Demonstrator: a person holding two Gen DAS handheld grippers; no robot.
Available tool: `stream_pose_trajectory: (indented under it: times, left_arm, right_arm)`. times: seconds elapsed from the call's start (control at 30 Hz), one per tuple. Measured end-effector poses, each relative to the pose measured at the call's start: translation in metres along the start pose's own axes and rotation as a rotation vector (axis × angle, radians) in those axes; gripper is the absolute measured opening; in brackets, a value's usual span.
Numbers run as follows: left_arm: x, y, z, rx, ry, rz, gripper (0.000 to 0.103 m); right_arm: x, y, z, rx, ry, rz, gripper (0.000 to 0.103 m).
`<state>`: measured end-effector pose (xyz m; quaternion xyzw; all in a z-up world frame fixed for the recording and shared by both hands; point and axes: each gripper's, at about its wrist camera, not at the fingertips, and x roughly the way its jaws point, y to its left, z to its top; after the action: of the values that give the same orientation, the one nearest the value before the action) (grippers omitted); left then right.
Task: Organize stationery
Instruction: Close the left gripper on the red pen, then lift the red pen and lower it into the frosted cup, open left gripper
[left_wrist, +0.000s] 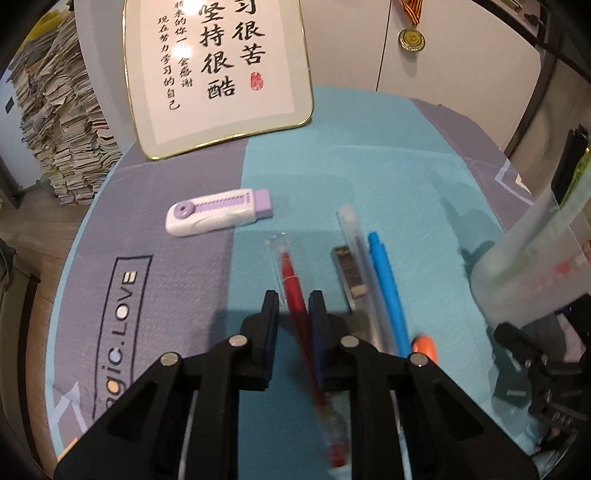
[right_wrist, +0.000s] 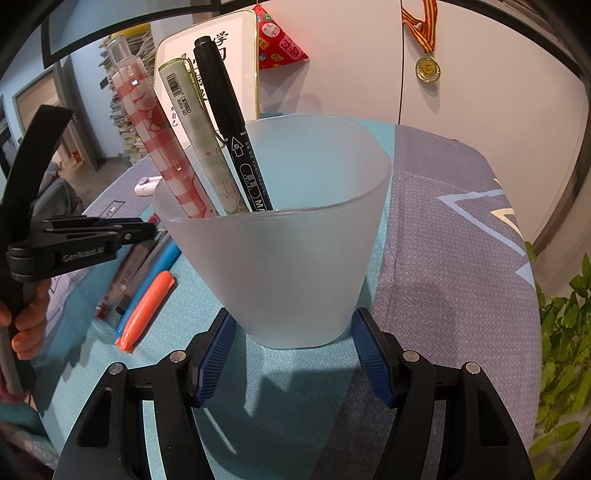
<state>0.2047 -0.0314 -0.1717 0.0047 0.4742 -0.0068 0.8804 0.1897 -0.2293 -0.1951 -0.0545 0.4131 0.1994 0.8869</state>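
Note:
My left gripper (left_wrist: 294, 306) hangs low over the teal cloth, fingers narrowly apart. A red pen (left_wrist: 293, 280) runs between them; it lies against the right pad, with a gap on the left. A clear cap (left_wrist: 275, 266) lies beside it. To its right lie a metal strip (left_wrist: 347, 273), a clear pen (left_wrist: 354, 240), a blue pen (left_wrist: 386, 280) and an orange highlighter (left_wrist: 424, 345). My right gripper (right_wrist: 291, 325) is shut on the base of a frosted cup (right_wrist: 295, 258). The cup holds a pink checked pen (right_wrist: 147, 122), a green pen (right_wrist: 192, 122) and a black marker (right_wrist: 225, 103).
A white and purple eraser (left_wrist: 218, 216) lies to the far left on the cloth. A framed calligraphy board (left_wrist: 221, 74) leans at the table's back edge. Stacked papers (left_wrist: 62, 129) stand beyond the table's left. A plant (right_wrist: 565, 332) is off the right edge.

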Motion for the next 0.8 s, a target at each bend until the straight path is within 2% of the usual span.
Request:
stream_pose_trajectory:
  times: [0.27,0.3,0.37,0.43,0.6,0.7,0.73,0.8]
  left_arm:
    - [-0.006,0.013,-0.007,0.003,0.016,-0.009,0.013]
    - [-0.005,0.011,-0.005,0.003,0.017,-0.009,0.014]
    - [-0.003,0.009,0.0,0.014,0.009,0.004,0.025]
    - [0.0,0.008,0.005,0.025,-0.004,0.024,0.029]
    - [0.011,0.006,0.016,0.034,-0.01,0.049,0.03]
    - [0.013,0.01,0.018,0.021,-0.007,0.028,0.023]
    - [0.013,0.011,0.018,0.018,-0.006,0.02,0.013]
    - [0.012,0.011,0.019,0.017,-0.006,0.028,0.012]
  right_arm:
    - [-0.001,-0.001,0.0,-0.001,0.0,-0.001,0.067]
    - [0.0,-0.001,0.0,-0.001,0.0,0.0,0.067]
    - [-0.001,-0.001,0.001,0.001,0.0,0.002,0.067]
    - [-0.002,-0.002,0.001,0.0,0.0,0.001,0.067]
    - [-0.002,-0.003,0.001,0.001,0.0,0.002,0.067]
    - [-0.002,-0.003,0.001,0.001,0.0,0.002,0.067]
    - [-0.002,-0.003,0.001,0.001,0.0,0.002,0.067]
    - [-0.002,-0.002,0.001,0.001,0.0,0.002,0.067]
